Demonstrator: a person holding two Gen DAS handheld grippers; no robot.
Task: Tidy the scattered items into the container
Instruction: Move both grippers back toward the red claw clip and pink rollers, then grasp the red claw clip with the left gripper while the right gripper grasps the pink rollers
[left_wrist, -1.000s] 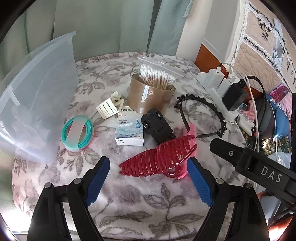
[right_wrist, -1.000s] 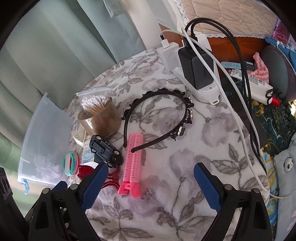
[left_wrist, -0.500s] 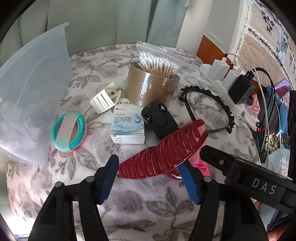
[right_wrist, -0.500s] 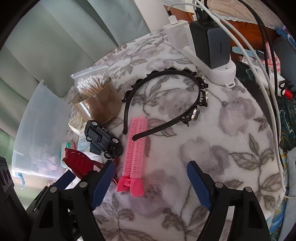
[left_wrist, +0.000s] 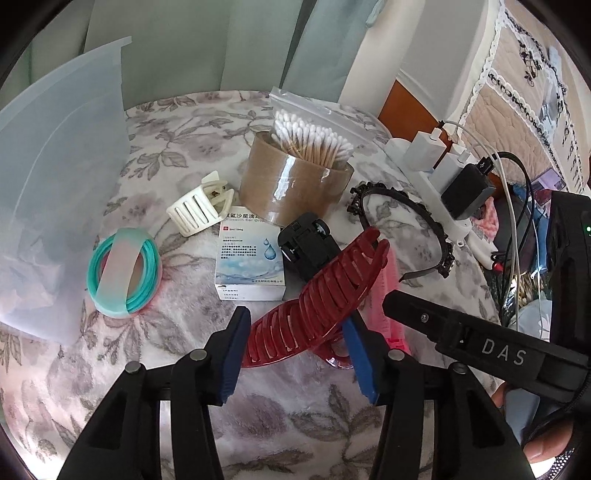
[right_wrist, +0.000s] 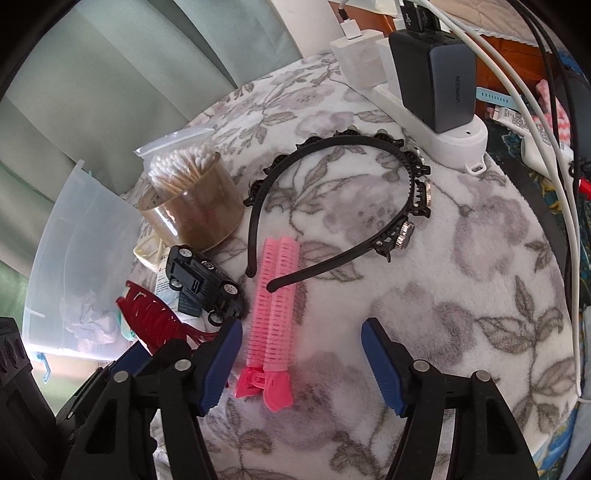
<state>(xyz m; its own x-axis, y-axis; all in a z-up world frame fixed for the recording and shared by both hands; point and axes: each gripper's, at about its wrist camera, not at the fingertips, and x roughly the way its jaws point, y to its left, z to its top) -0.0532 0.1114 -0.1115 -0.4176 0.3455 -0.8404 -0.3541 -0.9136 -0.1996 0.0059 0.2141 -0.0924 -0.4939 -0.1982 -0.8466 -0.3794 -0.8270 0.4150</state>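
My left gripper (left_wrist: 295, 350) is closing on the near end of a dark red claw clip (left_wrist: 325, 295). Both blue pads touch the clip, and its far end tilts up off the floral cloth. The red claw clip (right_wrist: 155, 317) also shows at the left edge of the right wrist view. My right gripper (right_wrist: 301, 365) is closing too, its jaws astride a pair of pink roller clips (right_wrist: 277, 295). Its left pad is close to them and its right pad stands well apart. The translucent plastic container (left_wrist: 55, 166) stands at the left.
On the cloth lie teal bangles (left_wrist: 123, 271), a white claw clip (left_wrist: 199, 212), an ear-drop box (left_wrist: 251, 266), a black toy car (right_wrist: 201, 284), a tape roll holding cotton swabs (left_wrist: 291, 184) and a black headband (right_wrist: 351, 138). A power strip with chargers (right_wrist: 432, 85) and cables crowds the right edge.
The left jaws narrowed onto the red claw clip and its far end tipped up. The right gripper came down closer to the pink roller clips and its jaws narrowed around them.
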